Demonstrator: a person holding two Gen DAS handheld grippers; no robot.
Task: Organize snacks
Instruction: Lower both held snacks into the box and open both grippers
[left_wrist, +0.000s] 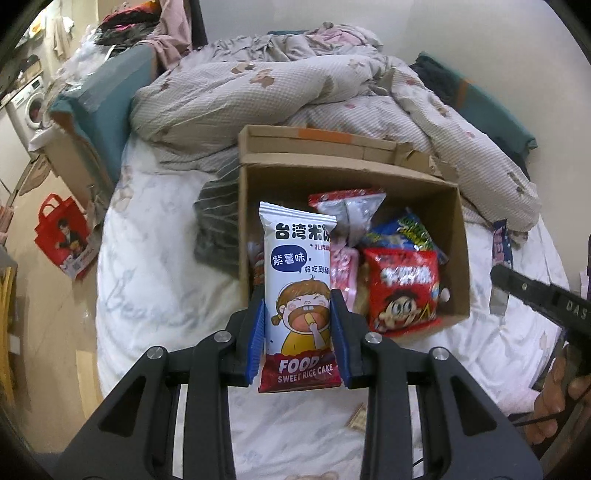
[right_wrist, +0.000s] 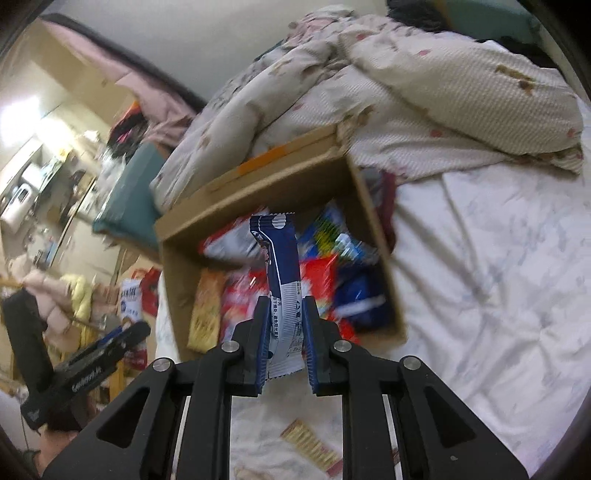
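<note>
Left gripper (left_wrist: 298, 332) clamped on a white rice cake packet (left_wrist: 297, 280), upright between its blue pads. Right gripper (right_wrist: 285, 341) pinching a narrow blue-and-white snack packet (right_wrist: 282, 266). Just ahead of both grippers, a cardboard box (left_wrist: 458, 236) sits on the bed sheet (left_wrist: 155, 280), holding mixed snack bags (left_wrist: 404, 291). Rumpled quilt (left_wrist: 280, 96) beyond the box.

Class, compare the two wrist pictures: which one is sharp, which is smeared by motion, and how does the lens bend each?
Left wrist view: sharp, print on the rice cake packet readable, bed edges bowed by the fisheye. Right wrist view: cardboard box and its snacks smeared, only the blue-and-white packet fairly crisp; bright glare at far left.
</note>
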